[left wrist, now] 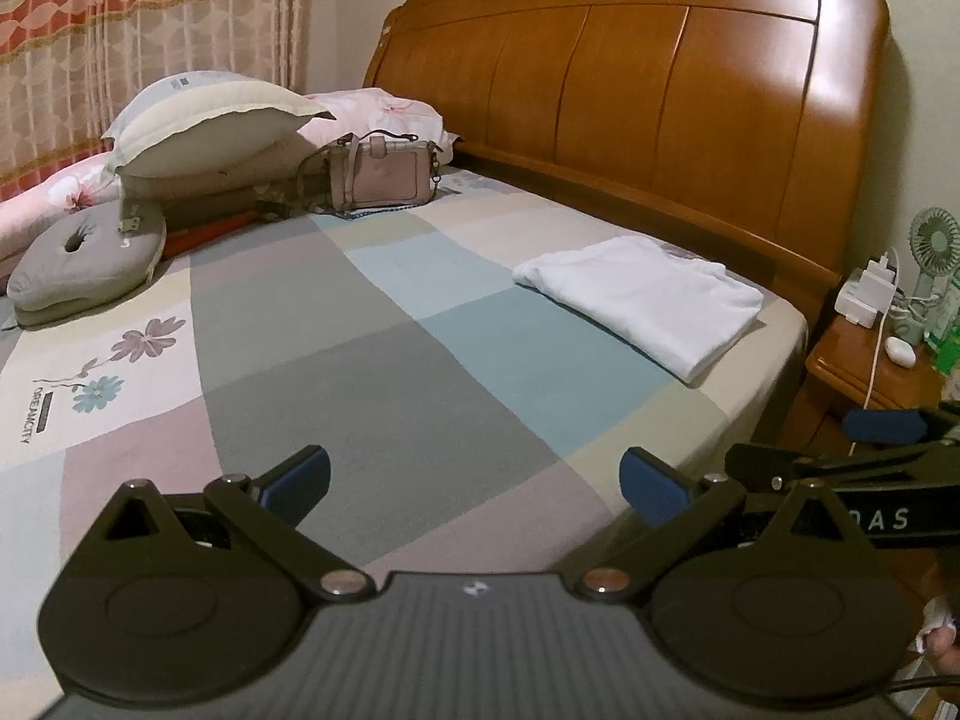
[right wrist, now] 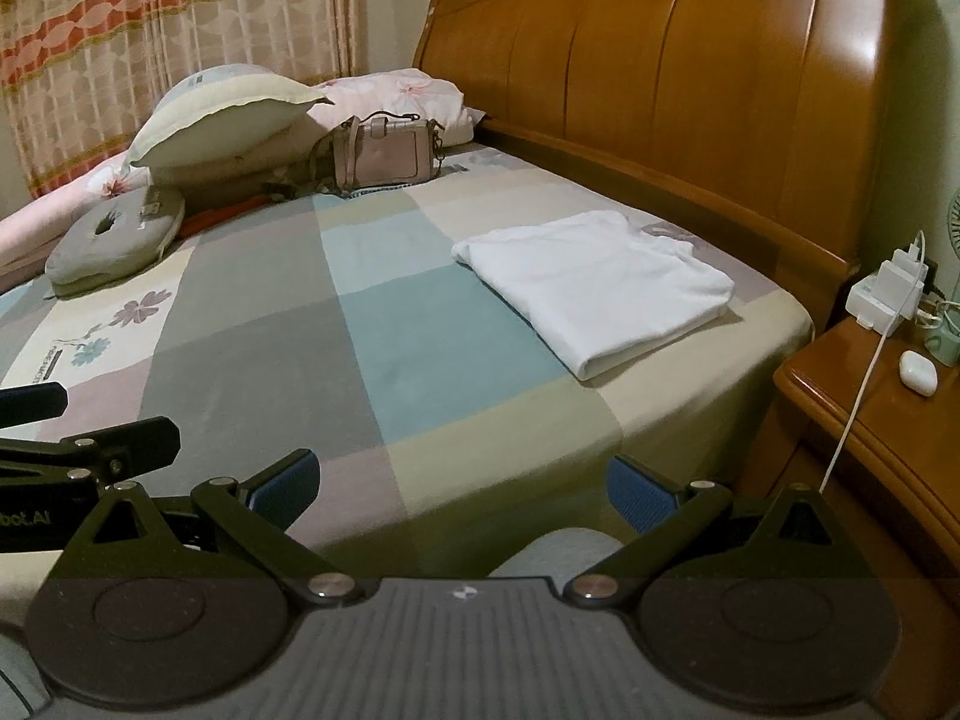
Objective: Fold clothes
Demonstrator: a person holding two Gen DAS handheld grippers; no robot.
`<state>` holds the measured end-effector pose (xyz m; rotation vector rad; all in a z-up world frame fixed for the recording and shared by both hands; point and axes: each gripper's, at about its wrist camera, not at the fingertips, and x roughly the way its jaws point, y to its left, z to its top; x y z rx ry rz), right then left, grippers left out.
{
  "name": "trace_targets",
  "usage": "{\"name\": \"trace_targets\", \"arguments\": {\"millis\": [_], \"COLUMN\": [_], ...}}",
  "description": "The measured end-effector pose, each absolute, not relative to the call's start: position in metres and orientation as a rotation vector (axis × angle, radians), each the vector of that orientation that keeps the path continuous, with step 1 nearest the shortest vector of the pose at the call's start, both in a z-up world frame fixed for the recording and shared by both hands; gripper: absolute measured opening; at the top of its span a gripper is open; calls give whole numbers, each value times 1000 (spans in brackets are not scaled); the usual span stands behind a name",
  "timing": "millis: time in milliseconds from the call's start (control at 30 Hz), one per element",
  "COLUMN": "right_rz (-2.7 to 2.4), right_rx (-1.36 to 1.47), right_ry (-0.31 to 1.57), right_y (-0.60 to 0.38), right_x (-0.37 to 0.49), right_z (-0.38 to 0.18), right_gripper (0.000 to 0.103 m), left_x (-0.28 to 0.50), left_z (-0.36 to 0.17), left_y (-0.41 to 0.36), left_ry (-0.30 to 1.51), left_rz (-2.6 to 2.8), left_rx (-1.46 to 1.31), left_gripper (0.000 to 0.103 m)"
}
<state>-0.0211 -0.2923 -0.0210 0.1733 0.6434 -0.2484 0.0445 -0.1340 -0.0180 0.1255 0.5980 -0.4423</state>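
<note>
bed [left wrist: 384, 372]: patchwork sheet | folded white garment [left wrist: 642, 300]: near headboard, bedside-table side | left gripper [left wrist: 474, 483], right gripper [right wrist: 462, 489]: both spread wide, empty, well short | risk: one-sided grab could undo the folds

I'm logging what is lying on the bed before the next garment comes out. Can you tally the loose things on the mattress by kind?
Folded white garment: 1
Pillows, the cream one and the pink floral one: 2
Grey cushion with a hole: 1
Pink handbag: 1
Total: 5
An orange thing by the cushion is too hidden to name, so it is left out.
</note>
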Motion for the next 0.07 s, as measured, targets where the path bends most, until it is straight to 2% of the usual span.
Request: {"name": "trace_targets", "arguments": {"millis": [67], "right_rz": [-247], "right_rx": [173], "right_ry": [643], "right_y": [-292], "right_x": [-21], "right_z": [-21], "right_gripper": [103], "left_x": [43], "left_z": [-17], "left_y": [-134], "left_ry": [595], "left_rz": [-440], "left_rx": [128], "left_gripper": [102]}}
